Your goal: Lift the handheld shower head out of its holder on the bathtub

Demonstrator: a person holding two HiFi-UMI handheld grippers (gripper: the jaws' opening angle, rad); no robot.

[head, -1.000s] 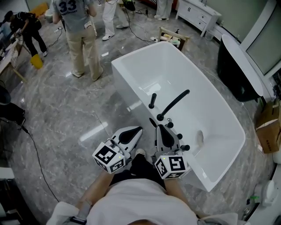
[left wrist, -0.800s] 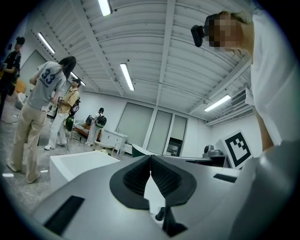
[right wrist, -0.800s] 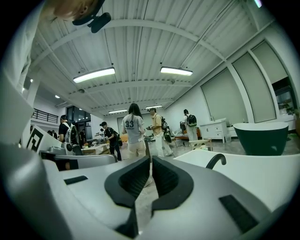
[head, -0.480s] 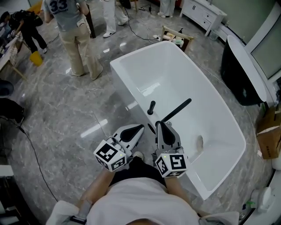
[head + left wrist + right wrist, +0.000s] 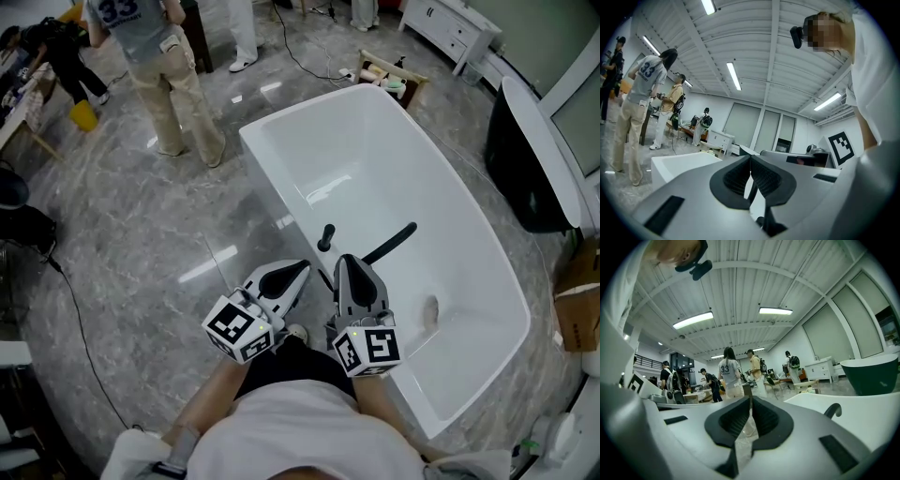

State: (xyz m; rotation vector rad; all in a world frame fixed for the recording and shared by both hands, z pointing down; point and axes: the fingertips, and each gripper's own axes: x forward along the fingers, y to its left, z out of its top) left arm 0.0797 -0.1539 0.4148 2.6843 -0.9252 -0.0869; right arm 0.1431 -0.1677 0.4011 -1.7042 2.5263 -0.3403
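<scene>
The handheld shower head is a slim black wand lying aslant over the near rim of the white bathtub, its lower end hidden behind my right gripper. A short black upright fitting stands on the rim to its left. My right gripper is shut and empty, with its tip just short of the wand's base. My left gripper is shut and empty too, beside the rim and a little left of the fitting. In the right gripper view the pads meet, and a curved black spout rises from the rim.
People stand on the grey marble floor at the upper left. A dark tub and a cardboard box are at the right. A crate with bottles sits past the white tub's far end. A cable runs across the floor at the left.
Both grippers have moved forward to the tub's near rim. The right one now covers the black knobs and the wand's base that showed before. Both jaws stay shut.
</scene>
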